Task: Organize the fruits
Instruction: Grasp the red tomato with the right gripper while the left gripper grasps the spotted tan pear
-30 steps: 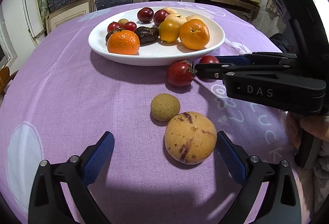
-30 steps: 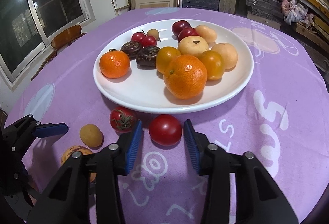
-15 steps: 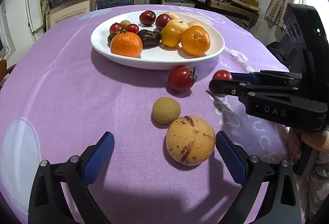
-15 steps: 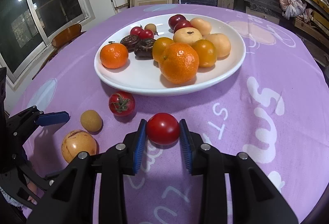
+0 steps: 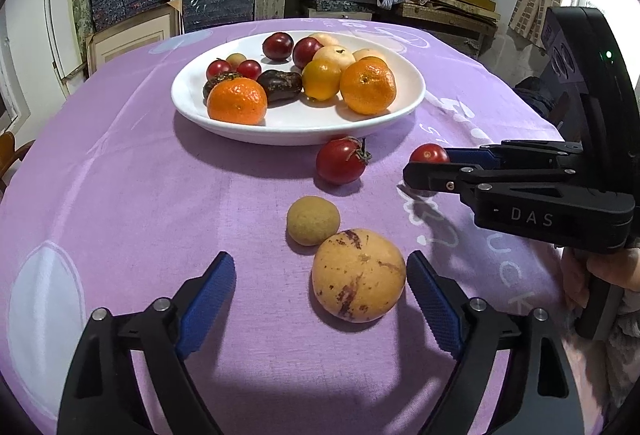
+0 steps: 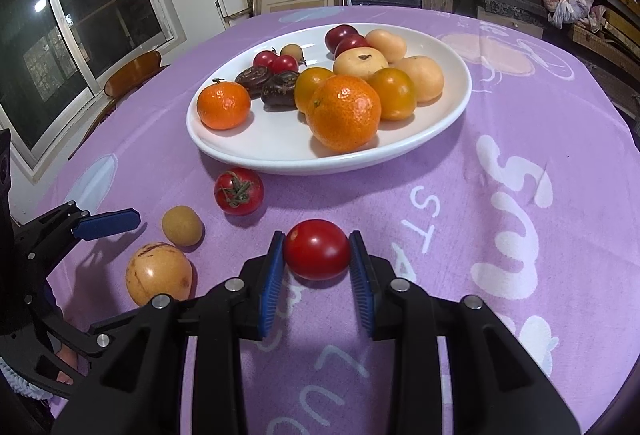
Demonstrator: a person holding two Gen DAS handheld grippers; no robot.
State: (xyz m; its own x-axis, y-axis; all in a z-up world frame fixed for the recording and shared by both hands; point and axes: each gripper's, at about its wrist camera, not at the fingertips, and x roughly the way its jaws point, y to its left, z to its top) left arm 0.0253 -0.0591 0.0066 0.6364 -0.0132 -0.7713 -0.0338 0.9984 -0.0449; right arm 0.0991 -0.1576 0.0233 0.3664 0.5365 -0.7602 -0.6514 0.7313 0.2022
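My right gripper [image 6: 317, 255] is shut on a smooth red tomato [image 6: 317, 249] low over the purple cloth, in front of the white plate [image 6: 280, 163]. From the left wrist view this gripper [image 5: 424, 165] reaches in from the right with the tomato [image 5: 429, 154] at its tips. My left gripper [image 5: 320, 297] straddles a spotted yellow fruit [image 5: 358, 275]. Its jaws are closing: the right pad is almost at the fruit, the left pad stands well apart. A small tan round fruit [image 5: 313, 220] and a stemmed tomato [image 5: 341, 160] lie just beyond.
The plate [image 5: 296, 135] holds two oranges, yellow, red and dark fruits, with bare room at its front. A hand [image 5: 600, 271] grips the right tool. Shelves of stacked boxes stand behind the table, a window and a chair [image 6: 132, 71] to the left.
The right jaws closed on the smooth tomato and drew back a little from the plate. The left pads have come in slightly around the spotted fruit.
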